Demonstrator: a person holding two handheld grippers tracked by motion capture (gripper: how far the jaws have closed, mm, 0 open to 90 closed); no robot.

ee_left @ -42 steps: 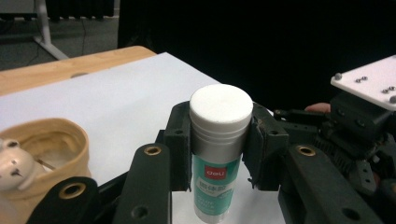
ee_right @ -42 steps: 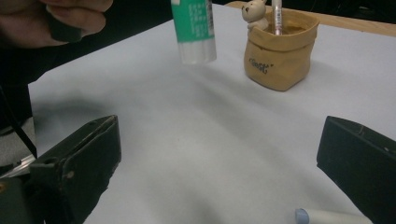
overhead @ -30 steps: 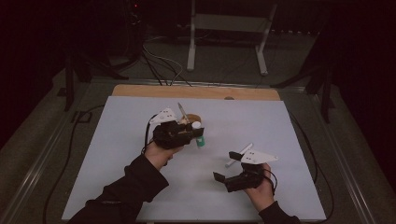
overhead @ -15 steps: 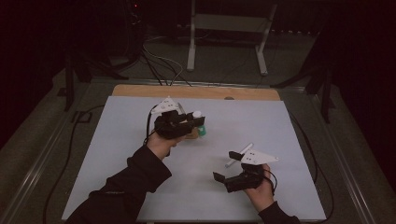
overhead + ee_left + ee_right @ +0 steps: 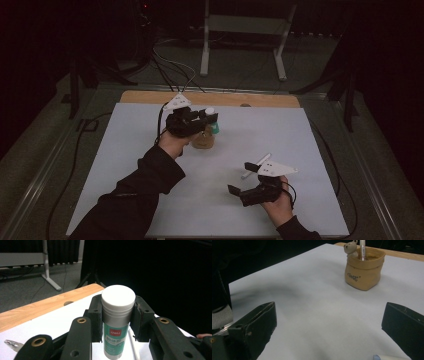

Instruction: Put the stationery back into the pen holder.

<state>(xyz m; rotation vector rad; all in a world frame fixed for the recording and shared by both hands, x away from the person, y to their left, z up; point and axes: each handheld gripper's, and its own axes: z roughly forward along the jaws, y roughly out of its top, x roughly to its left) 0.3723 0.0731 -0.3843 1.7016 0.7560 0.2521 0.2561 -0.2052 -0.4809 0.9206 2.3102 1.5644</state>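
1. Glue stick, white cap up and green label below, sits upright between the two pads of our left gripper, which press on its sides.
2. From the high view we see that left gripper holding the glue stick over the far middle of the table, right above the tan pot.
3. Our right gripper rests near the front edge with jaws spread wide and nothing between them.
4. Through the right gripper view we see the pot standing upright, a pen and a small bear figure inside it.
5. A white pen lies on the table just beside our right gripper.
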